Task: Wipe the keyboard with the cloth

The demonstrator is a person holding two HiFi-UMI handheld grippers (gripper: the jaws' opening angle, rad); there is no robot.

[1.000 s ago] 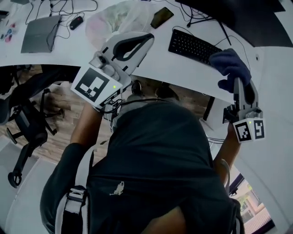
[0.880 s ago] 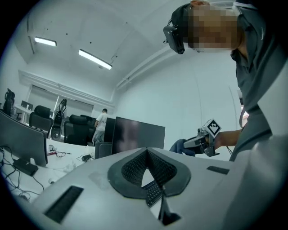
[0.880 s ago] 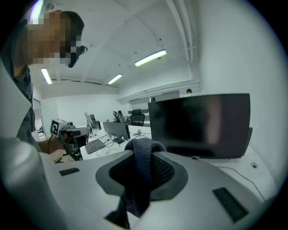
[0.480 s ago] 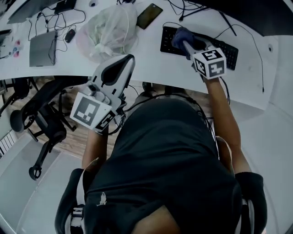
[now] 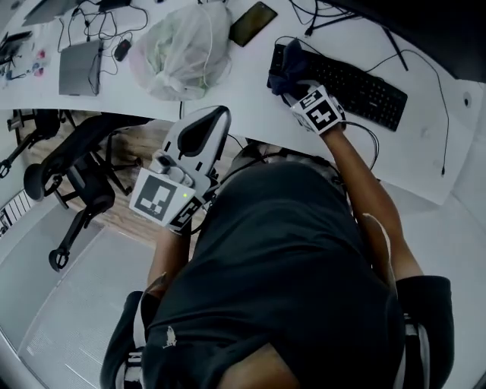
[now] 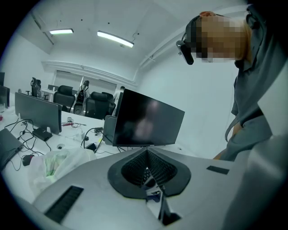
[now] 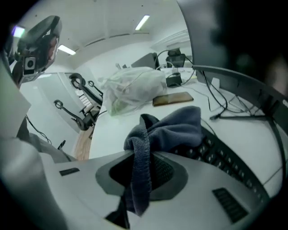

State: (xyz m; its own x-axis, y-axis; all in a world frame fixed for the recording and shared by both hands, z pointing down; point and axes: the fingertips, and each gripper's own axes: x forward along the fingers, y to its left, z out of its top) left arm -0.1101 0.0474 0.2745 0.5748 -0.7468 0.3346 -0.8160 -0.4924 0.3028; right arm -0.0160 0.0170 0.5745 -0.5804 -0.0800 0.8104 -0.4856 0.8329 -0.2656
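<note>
A black keyboard (image 5: 357,83) lies on the white desk (image 5: 250,99) at the upper right of the head view. My right gripper (image 5: 292,76) is shut on a dark blue cloth (image 5: 287,70) and holds it against the keyboard's left end. In the right gripper view the cloth (image 7: 171,128) bunches out of the jaws onto the keys of the keyboard (image 7: 225,161). My left gripper (image 5: 209,121) hangs off the desk's near edge, in front of the person's chest, shut with nothing in it. Its own view looks up at a dark monitor (image 6: 146,121).
A crumpled plastic bag (image 5: 182,49) and a phone (image 5: 253,23) lie left of the keyboard. A grey laptop (image 5: 80,64), a mouse and cables sit at the far left. Cables run behind the keyboard. Office chairs (image 5: 68,182) stand on the floor at the left.
My right gripper has carried the cloth from the desk's right side across to the keyboard's left end. The left gripper has dropped a little lower, off the desk edge.
</note>
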